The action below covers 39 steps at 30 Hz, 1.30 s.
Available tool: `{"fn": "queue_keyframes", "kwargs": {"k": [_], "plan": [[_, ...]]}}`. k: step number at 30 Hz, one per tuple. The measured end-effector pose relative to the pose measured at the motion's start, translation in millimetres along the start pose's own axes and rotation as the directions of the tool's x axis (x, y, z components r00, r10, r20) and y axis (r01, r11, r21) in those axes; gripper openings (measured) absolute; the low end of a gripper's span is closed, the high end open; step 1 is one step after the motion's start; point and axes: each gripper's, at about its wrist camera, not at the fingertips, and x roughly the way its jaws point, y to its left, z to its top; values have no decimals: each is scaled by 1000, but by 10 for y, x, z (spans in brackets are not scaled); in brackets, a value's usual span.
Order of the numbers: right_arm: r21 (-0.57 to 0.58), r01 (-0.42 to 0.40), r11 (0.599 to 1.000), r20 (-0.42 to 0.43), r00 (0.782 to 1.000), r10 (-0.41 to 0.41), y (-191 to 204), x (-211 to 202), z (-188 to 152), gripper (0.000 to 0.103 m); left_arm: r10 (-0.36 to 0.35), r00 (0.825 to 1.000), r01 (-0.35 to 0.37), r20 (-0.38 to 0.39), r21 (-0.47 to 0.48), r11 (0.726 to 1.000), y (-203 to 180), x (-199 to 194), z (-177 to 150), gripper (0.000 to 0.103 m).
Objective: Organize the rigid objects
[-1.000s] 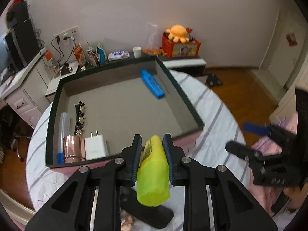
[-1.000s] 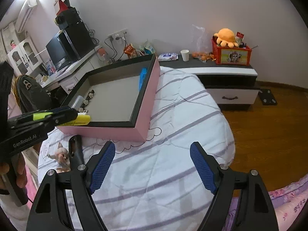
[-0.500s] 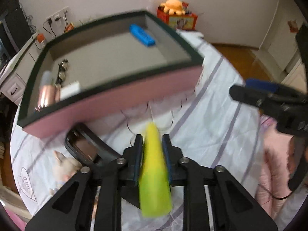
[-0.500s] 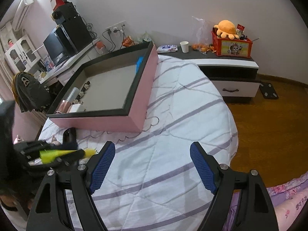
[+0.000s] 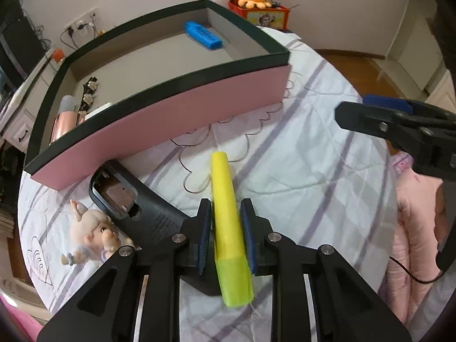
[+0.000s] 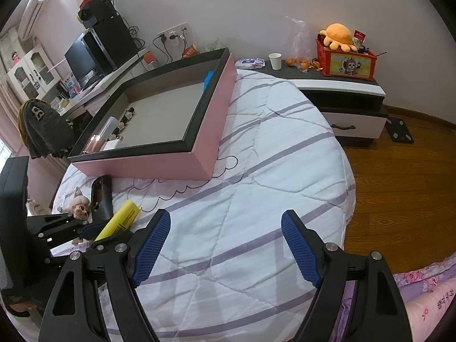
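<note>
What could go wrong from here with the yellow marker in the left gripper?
The left gripper grips the yellow marker mid-barrel with long ends overhanging, so it may pivot or slip. The black device and doll lie close beside it and could get knocked. The pink box has a tall wall that the marker might clip.

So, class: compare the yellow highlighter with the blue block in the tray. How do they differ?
The yellow highlighter is outside the pink tray, above the bedspread; the blue block lies inside it. The highlighter is clamped in the left gripper; the block lies free. Both are elongated, rigid items.
</note>
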Motion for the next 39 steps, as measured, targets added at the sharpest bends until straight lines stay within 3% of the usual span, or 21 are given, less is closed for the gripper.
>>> {"fn": "queue_keyframes", "kwargs": {"k": [5, 10, 15, 20, 21, 22, 24, 25, 26, 27, 29, 31, 34, 37, 39], "plan": [[1, 4, 1000, -7, 1000, -4, 0, 8, -14, 82, -37, 999, 37, 8, -11, 999, -11, 16, -3, 15], [2, 5, 1000, -10, 1000, -5, -4, -10, -43, 82, -89, 995, 92, 52, -58, 994, 108, -75, 13, 15], [9, 15, 1000, -8, 1000, -15, -44, -34, -47, 82, -236, 966, 251, 106, -163, 954, 205, -37, 98, 15], [20, 26, 999, -8, 1000, -26, -88, -44, -55, 82, -298, 951, 310, 84, -262, 914, 233, 172, 93, 16], [21, 26, 999, -9, 1000, -26, -94, -50, -59, 82, -286, 955, 296, 78, -245, 923, 209, 154, 88, 16], [21, 29, 999, -9, 1000, -29, -99, -54, -63, 82, -244, 967, 254, 71, -220, 942, 148, 100, 87, 19], [18, 34, 999, -9, 999, -33, -98, -63, -67, 82, -118, 990, 129, 75, -160, 979, 83, -19, 66, 53], [16, 33, 999, -11, 999, -33, -98, -65, -67, 82, -53, 994, 66, 93, -138, 988, 50, -91, 54, 84], [15, 32, 999, -11, 999, -32, -94, -69, -66, 82, 8, 992, 7, 126, -118, 993, 25, -168, 36, 99], [15, 31, 999, -7, 1000, -31, -93, -76, -65, 82, 43, 988, -29, 147, -96, 995, 0, -212, 19, 99], [15, 27, 1000, -2, 1000, -27, -88, -87, -59, 82, 103, 984, -99, 142, -40, 994, -91, -213, 6, 99], [13, 27, 1000, 0, 1000, -27, -86, -90, -61, 82, 97, 988, -97, 117, -6, 995, -157, -139, 0, 94], [18, 26, 999, 2, 1000, -26, -92, -97, -69, 82, 79, 995, -80, 55, 18, 997, -188, 11, 12, 65], [18, 31, 999, -1, 1000, -31, -113, -116, -91, 82, 47, 998, -48, 48, 10, 999, -190, 79, 56, 56], [25, 35, 999, 0, 999, -35, -145, -131, -106, 82, 26, 998, -26, 54, 11, 1000, -207, 76, 77, 34]]}}
